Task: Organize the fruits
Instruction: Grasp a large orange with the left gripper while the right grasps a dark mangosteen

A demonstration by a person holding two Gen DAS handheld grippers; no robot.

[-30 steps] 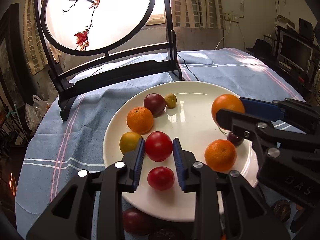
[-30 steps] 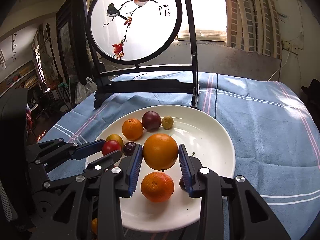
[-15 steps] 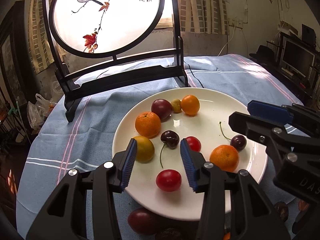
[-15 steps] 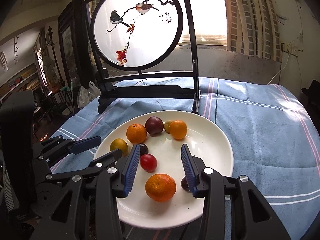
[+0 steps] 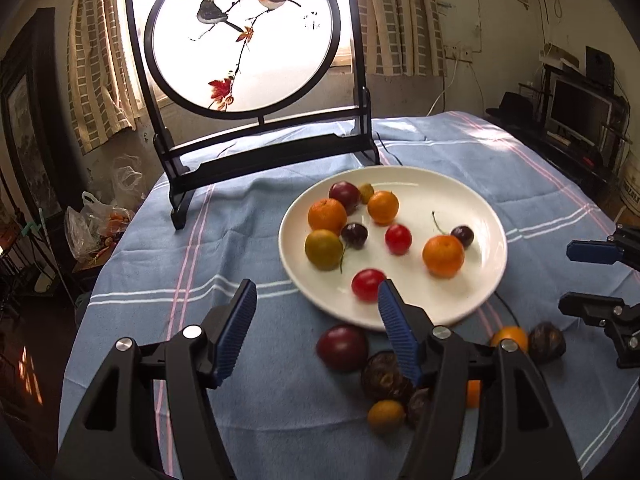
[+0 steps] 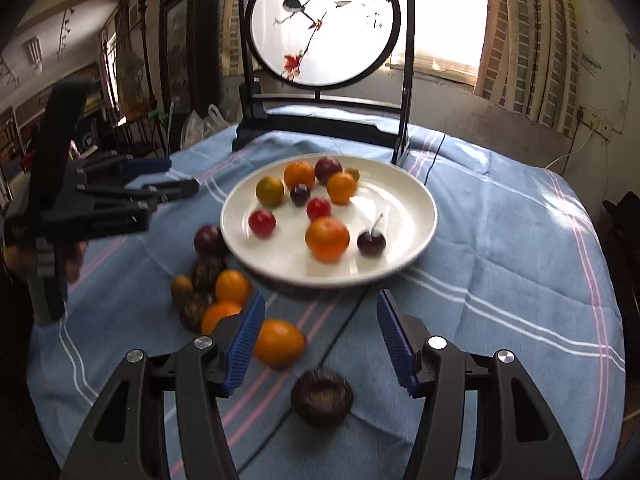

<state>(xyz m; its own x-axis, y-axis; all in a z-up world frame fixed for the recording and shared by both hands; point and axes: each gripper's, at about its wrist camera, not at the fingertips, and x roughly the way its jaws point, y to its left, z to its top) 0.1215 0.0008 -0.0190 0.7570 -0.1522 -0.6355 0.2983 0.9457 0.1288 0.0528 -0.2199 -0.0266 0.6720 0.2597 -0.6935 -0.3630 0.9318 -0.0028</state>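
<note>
A white plate (image 5: 472, 196) (image 6: 404, 192) on the blue cloth holds several fruits: oranges (image 5: 443, 255), red tomatoes (image 5: 367, 284), dark cherries (image 5: 462, 236) and a plum (image 5: 343, 194). More fruit lies on the cloth in front of the plate: a plum (image 5: 342, 347), a dark wrinkled fruit (image 6: 322, 397), oranges (image 6: 278, 343). My left gripper (image 5: 316, 312) is open and empty, over the cloth at the plate's near-left edge. My right gripper (image 6: 318, 320) is open and empty, above the cloth short of the plate.
A black stand with a round bird-painted screen (image 5: 244, 36) stands at the table's far edge behind the plate. A thin black cable (image 6: 340, 328) runs across the cloth under the plate. A TV and shelves (image 5: 580, 108) stand right of the table.
Both grippers have pulled back from over the plate and opened wider. The tomato and the orange that sat between their fingers now lie on the plate.
</note>
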